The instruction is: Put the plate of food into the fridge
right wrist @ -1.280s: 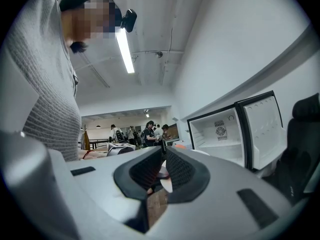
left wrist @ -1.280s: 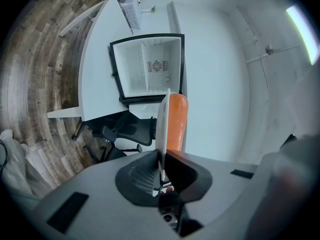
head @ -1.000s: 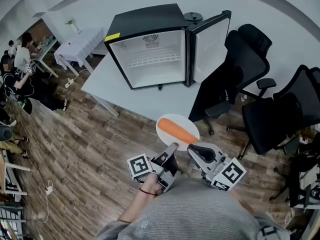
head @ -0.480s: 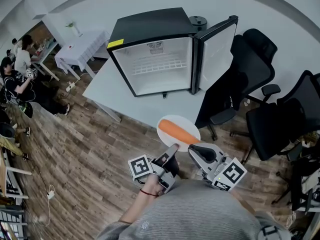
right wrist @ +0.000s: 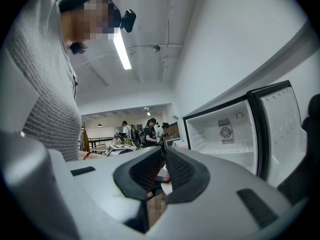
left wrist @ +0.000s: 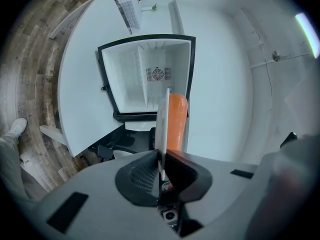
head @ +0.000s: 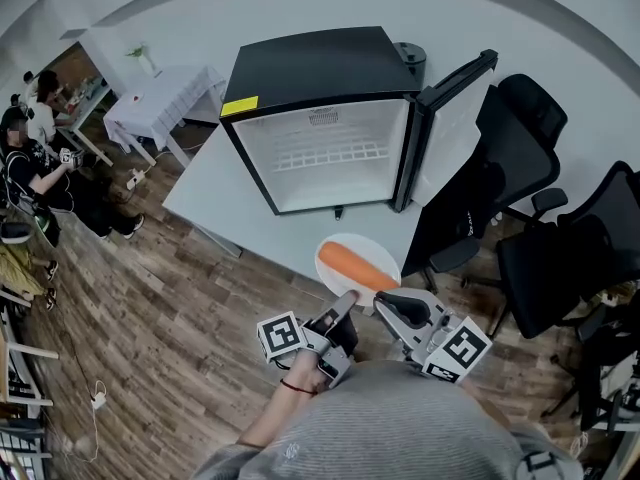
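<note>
Gripping plate (head: 368, 245) rim, jaws nearly together, with left tongs (left wrist: 161, 159); seemingly pinching same rim with right tongs (right wrist: 162, 166). Carrot (head: 352, 264) aboard. Closer to open fridge (head: 330, 153) ahead of tips than second ago: approaching, insertion pending.

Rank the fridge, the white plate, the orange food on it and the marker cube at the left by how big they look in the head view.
1. fridge
2. plate
3. orange food and marker cube: these look about alike. The cube is nearer the camera, so I won't rank them.
</note>
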The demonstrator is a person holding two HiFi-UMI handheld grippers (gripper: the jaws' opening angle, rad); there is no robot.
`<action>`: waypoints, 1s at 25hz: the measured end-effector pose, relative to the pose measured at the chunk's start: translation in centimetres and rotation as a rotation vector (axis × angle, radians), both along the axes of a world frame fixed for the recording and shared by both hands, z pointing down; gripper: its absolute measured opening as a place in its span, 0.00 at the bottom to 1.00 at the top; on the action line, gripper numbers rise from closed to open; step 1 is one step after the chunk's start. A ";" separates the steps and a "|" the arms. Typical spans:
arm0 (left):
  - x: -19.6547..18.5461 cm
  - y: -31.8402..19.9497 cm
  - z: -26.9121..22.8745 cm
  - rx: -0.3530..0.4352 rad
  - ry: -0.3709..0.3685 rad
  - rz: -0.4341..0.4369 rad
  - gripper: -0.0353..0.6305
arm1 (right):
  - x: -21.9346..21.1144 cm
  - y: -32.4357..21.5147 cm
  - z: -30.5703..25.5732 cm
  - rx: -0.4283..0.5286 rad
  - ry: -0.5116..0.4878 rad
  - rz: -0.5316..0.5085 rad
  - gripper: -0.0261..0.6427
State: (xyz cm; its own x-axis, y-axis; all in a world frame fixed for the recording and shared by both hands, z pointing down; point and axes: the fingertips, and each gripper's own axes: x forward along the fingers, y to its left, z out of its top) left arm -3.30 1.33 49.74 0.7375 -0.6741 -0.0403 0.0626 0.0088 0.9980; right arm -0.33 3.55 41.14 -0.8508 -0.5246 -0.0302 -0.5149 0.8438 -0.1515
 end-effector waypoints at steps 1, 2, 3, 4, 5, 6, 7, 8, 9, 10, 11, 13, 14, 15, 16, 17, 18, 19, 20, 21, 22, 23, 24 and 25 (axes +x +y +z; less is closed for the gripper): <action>-0.3 -0.7 0.0 0.002 -0.001 0.003 0.11 | -0.4 -0.5 -0.1 0.002 -0.001 -0.009 0.06; -0.5 -1.4 0.0 0.005 0.000 0.006 0.11 | -0.9 -1.0 -0.1 0.000 -0.004 -0.020 0.06; -0.8 -2.0 0.0 0.006 0.001 0.009 0.11 | -1.3 -1.4 -0.1 -0.003 -0.006 -0.028 0.06; -1.0 -2.7 0.0 0.007 0.002 0.013 0.11 | -1.6 -2.0 -0.1 -0.006 -0.005 -0.028 0.06; -1.2 -3.3 -0.1 0.007 0.003 0.016 0.11 | -1.8 -2.6 0.0 -0.008 -0.003 -0.023 0.06; -1.5 -3.9 -0.1 0.007 0.003 0.019 0.11 | -2.0 -3.4 0.0 -0.007 0.000 -0.010 0.06; -1.7 -4.5 -0.1 0.007 0.003 0.023 0.11 | -2.1 -4.2 0.1 -0.003 0.002 0.005 0.06; -1.9 -5.1 -0.1 0.007 0.003 0.027 0.11 | -2.2 -5.0 0.1 0.000 0.003 0.019 0.06; -2.1 -5.7 -0.1 0.007 0.002 0.030 0.11 | -2.4 -5.7 0.1 0.000 0.003 0.027 0.06; -2.4 -6.2 -0.1 0.006 0.002 0.034 0.11 | -2.7 -6.2 0.1 0.000 0.002 0.029 0.06; -2.7 -6.7 0.0 0.006 0.002 0.037 0.11 | -3.1 -6.5 0.1 -0.001 0.000 0.027 0.06; -3.3 -7.7 0.2 0.005 0.000 0.043 0.11 | -3.7 -7.3 0.2 -0.001 -0.001 0.030 0.06; -3.6 -8.2 0.4 0.006 -0.004 0.048 0.11 | -4.0 -7.7 0.3 0.000 -0.002 0.034 0.06; -4.0 -8.7 0.6 0.009 -0.013 0.053 0.11 | -4.3 -8.2 0.4 0.000 -0.003 0.040 0.06; -4.3 -9.2 0.8 0.015 -0.025 0.059 0.11 | -4.6 -8.6 0.5 0.001 -0.003 0.049 0.06; -4.7 -9.6 1.0 0.019 -0.031 0.065 0.11 | -4.9 -9.1 0.6 0.002 -0.004 0.061 0.06; -4.9 -10.0 0.9 0.018 -0.025 0.069 0.11 | -5.1 -9.5 0.7 0.002 -0.004 0.070 0.06; -5.1 -10.4 0.8 0.013 -0.015 0.072 0.11 | -5.4 -9.9 0.9 0.003 -0.005 0.077 0.06; -5.3 -10.8 0.9 0.008 -0.010 0.074 0.11 | -5.7 -10.3 1.0 0.004 -0.005 0.082 0.06; -5.5 -11.2 1.0 0.004 -0.009 0.076 0.11 | -6.0 -10.6 1.1 0.006 -0.006 0.087 0.06; -5.7 -11.6 1.2 0.000 -0.011 0.076 0.11 | -6.1 -11.0 1.2 0.007 -0.005 0.092 0.06; -5.9 -12.0 1.4 -0.005 -0.012 0.077 0.11 | -6.2 -11.3 1.3 0.004 -0.003 0.096 0.06; -5.9 -12.3 1.5 -0.010 -0.013 0.076 0.11 | -6.2 -11.6 1.3 -0.001 -0.001 0.099 0.06; -5.8 -12.7 1.6 -0.015 -0.014 0.076 0.11 | -6.0 -11.8 1.3 -0.007 -0.001 0.101 0.06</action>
State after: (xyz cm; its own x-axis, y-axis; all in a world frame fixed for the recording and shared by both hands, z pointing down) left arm -9.06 -11.32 51.35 0.7870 -0.6166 -0.0203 0.0474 0.0276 0.9985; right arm -6.35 -8.29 42.46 -0.7933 -0.6082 -0.0267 -0.5975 0.7862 -0.1578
